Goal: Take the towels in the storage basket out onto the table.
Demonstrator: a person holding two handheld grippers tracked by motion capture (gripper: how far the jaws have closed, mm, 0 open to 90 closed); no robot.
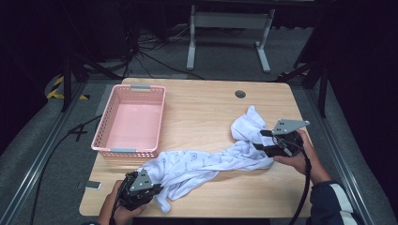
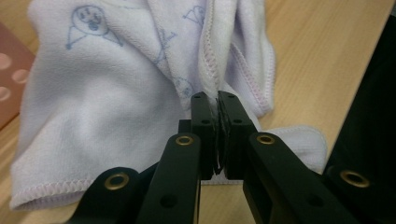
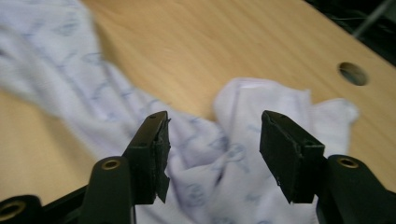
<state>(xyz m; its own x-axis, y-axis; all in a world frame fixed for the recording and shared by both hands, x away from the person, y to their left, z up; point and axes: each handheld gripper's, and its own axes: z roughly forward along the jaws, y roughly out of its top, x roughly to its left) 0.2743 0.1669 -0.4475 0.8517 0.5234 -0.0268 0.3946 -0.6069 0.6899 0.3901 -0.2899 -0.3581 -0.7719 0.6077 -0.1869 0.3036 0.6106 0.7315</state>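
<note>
Cloth [image 1: 206, 161] pinched in my left hand-held gripper [image 2: 217, 100] at seven o'clock; right hand-held gripper [image 3: 212, 140] gapes empty, needs regrasping the three o'clock end.

A dark lab: a wooden table [image 1: 206, 101] amid floor cables [image 1: 155, 56] and metal frames [image 1: 230, 21].

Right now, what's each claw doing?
Left claw: shut on a hem of the white cloth.
Right claw: open, above the cloth, holding nothing.
</note>
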